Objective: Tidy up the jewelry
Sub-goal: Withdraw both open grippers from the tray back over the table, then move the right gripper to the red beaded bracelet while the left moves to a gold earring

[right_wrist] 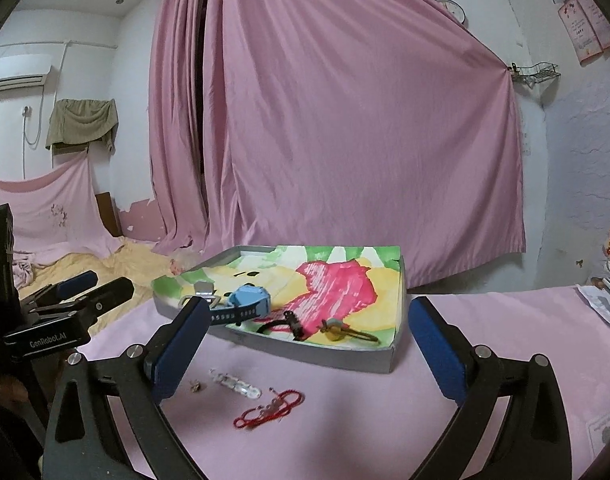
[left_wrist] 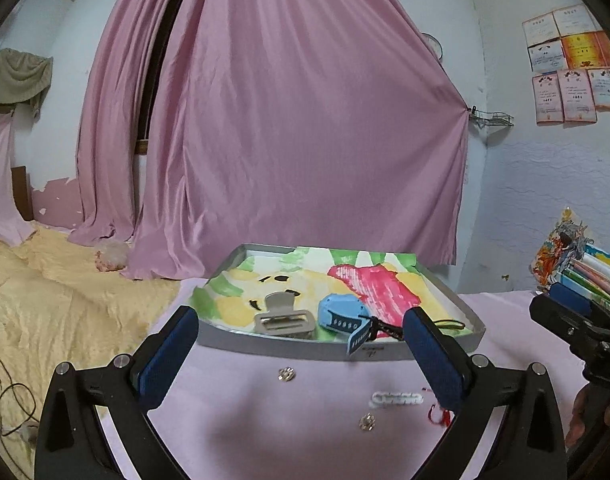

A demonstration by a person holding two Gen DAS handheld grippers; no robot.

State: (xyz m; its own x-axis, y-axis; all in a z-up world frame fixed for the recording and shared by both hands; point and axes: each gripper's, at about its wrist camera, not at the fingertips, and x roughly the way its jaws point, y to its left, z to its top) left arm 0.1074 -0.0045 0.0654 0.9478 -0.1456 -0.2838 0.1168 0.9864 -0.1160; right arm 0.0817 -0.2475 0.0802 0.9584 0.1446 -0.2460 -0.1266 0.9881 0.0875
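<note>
Both grippers, left [left_wrist: 299, 354] and right [right_wrist: 305, 350], gape empty; next, the red bracelet [right_wrist: 269, 408] below the right jaws needs pinching into the tray [right_wrist: 305, 350].

Tray [right_wrist: 387, 360]: shallow grey box lined with a bright painted sheet, on the pink cloth.
Watch [right_wrist: 249, 300]: light blue, dark strap, inside the tray.
Hair clip [left_wrist: 283, 316]: grey, in the tray beside the watch.
Red cord bracelet [right_wrist: 271, 408]: looped, on the cloth before the tray.
Clear bead bracelet [right_wrist: 237, 384]: left of the red one.
Two small studs [left_wrist: 285, 374]: apart on the cloth.
</note>
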